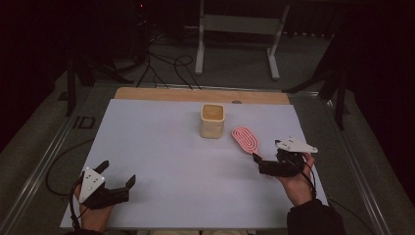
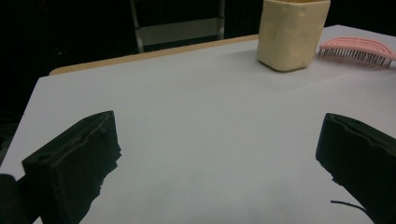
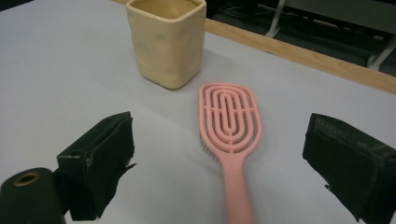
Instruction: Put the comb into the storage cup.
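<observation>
Right gripper (image 3: 219,158) open astride hairbrush (image 3: 229,121); cup (image 3: 167,39) near.

The pink hairbrush (image 3: 229,121) has its handle end cut off at the right gripper view's bottom edge.

Left gripper (image 1: 117,186), lower left of the high view: black body, two blocky black jaws, grey three-cornered top plate with small dots, black cable looping beneath. Right gripper (image 1: 258,161), lower right: same black build, grey plate, thin black cable. The right forearm wears a dark sleeve (image 1: 313,218).
</observation>
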Demonstrator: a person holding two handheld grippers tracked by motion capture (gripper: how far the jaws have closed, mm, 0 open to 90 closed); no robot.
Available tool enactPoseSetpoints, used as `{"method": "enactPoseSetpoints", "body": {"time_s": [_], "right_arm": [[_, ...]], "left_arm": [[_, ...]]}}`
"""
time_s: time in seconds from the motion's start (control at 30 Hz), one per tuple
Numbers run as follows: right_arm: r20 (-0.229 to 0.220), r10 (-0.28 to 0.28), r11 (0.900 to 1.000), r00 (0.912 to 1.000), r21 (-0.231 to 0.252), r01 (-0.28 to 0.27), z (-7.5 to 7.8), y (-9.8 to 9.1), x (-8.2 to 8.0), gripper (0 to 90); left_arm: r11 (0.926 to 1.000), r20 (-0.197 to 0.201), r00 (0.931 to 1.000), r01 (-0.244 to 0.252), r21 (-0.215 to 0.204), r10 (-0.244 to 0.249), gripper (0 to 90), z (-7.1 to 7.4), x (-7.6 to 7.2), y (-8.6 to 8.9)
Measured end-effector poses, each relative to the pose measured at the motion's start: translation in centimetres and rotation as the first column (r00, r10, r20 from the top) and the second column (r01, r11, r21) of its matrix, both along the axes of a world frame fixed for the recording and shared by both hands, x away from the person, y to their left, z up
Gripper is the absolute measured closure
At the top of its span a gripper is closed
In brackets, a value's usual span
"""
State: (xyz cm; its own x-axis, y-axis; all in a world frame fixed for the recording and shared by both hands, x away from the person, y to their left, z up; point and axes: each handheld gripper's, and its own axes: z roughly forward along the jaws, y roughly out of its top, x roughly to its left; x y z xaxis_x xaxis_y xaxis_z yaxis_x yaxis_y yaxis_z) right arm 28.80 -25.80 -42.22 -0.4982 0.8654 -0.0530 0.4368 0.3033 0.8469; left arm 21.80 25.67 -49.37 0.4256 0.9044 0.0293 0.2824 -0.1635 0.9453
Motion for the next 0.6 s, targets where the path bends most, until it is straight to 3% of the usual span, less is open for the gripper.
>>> {"method": "enactPoseSetpoints", "body": {"time_s": [0.6], "right_arm": [[-0.066,0.011,0.9968,0.9978,-0.079,-0.017,0.5,1.1,1.8,8.4]], "left_arm": [[1.0000,-0.002,1.0000,0.004,0.004,-0.004,0.0,0.0,0.0,0.0]]}}
